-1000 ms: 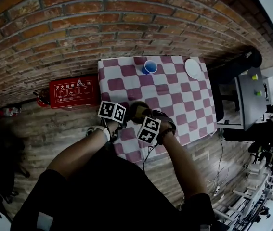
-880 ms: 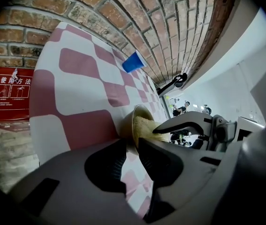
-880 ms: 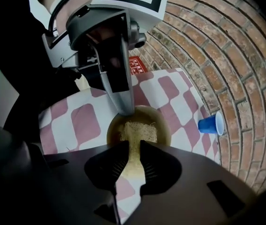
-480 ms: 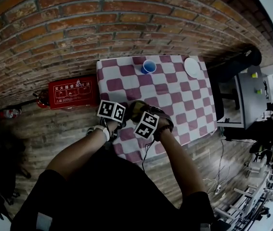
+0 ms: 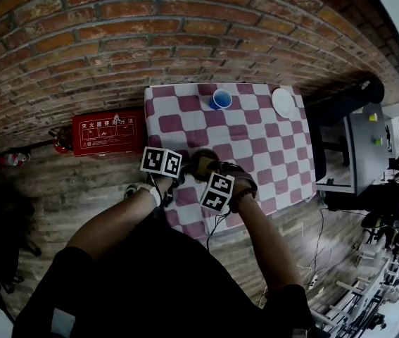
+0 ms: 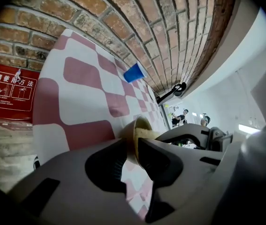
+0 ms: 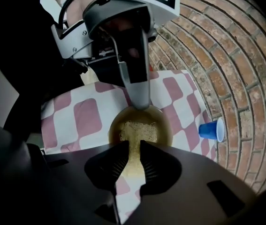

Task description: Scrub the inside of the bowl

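A blue cup (image 5: 221, 98) and a white plate (image 5: 282, 101) sit at the top of the checked tablecloth (image 5: 255, 146). A red box (image 5: 102, 134) lies left of it, below the brick wall (image 5: 150, 41). In the head view, the left gripper (image 6: 133, 146) and right gripper (image 7: 133, 149) cover much of the bowl (image 5: 203, 162). The left gripper view shows its jaws pinching the bowl's thin rim. The right gripper view shows its jaws clamped on a coarse yellow scrub pad (image 7: 137, 129) inside the round tan bowl.
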`<state>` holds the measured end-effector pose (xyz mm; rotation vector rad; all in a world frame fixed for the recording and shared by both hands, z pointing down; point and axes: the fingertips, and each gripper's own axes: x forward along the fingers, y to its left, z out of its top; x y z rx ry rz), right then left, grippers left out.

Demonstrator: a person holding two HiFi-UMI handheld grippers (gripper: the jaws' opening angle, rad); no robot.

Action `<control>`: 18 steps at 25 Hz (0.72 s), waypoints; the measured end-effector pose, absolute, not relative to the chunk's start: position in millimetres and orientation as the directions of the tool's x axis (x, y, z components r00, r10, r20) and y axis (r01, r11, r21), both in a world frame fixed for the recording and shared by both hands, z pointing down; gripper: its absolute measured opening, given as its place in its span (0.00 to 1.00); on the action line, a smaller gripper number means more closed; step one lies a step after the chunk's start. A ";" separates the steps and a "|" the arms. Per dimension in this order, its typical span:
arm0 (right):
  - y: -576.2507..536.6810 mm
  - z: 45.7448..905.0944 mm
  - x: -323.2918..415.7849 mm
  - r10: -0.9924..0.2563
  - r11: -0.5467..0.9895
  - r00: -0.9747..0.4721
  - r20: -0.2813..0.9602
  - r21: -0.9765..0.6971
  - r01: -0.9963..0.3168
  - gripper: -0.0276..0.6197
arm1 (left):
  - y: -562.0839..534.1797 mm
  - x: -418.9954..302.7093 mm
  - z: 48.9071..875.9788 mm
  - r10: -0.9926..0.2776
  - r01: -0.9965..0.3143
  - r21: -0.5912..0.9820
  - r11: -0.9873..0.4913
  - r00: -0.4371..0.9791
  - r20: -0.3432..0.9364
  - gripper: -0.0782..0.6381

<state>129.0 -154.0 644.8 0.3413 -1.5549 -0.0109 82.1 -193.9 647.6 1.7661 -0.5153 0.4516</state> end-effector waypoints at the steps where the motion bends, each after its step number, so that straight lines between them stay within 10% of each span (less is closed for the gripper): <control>1: -154.5 647.0 125.4 -0.221 0.952 0.019 0.975 0.220 -0.213 0.18 | -196.6 80.8 645.5 -0.126 -0.554 0.804 -0.214 0.832 0.540 0.23; 18: -160.1 632.4 138.0 -0.250 0.952 0.031 0.968 0.252 -0.174 0.18 | -182.1 62.7 647.5 -0.170 -0.530 0.833 -0.157 0.846 0.506 0.23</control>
